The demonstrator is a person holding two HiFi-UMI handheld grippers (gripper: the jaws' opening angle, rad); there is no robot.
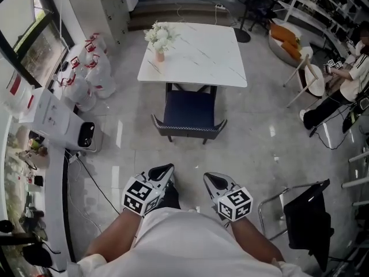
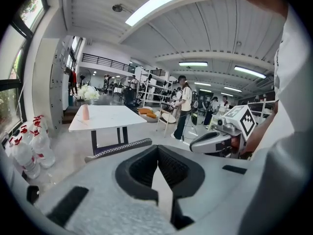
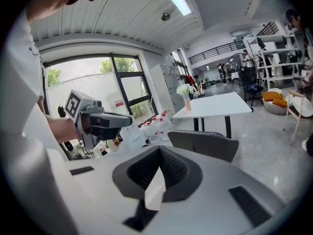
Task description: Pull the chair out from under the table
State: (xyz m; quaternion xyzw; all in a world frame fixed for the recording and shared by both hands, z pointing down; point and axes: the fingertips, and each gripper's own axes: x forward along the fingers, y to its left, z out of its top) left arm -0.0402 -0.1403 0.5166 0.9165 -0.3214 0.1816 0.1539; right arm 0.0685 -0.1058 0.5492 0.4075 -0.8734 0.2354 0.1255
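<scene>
Chair (image 1: 189, 115) tucked partway under the white marble-look table (image 1: 196, 56): dark blue seat mostly beneath the top, curved grey backrest with a patterned rim facing me across a stretch of glossy floor. I stand well apart from it. My left gripper (image 1: 166, 172) and right gripper (image 1: 211, 179) sit low in front of my body, side by side, both aimed toward the chair and tilted somewhat downward, neither touching it. Left gripper view: jaws pressed together, ribbed pads meeting, nothing between them; chair back and table beyond, the other gripper at the right. Right gripper view: the same, jaws together and empty, chair back just past them, table behind. On the table's far-left corner, a pink vase (image 1: 159, 55) of white flowers. Left of the table, a cluster of clear containers (image 1: 86, 74) with red fittings on the floor; bags or jugs, I cannot tell. Nearer me, a white box-shaped unit (image 1: 55, 120) by the window wall. At right, a seated person (image 1: 349, 82) well apart from the table, and a black folding chair (image 1: 305, 215) near my right side.
</scene>
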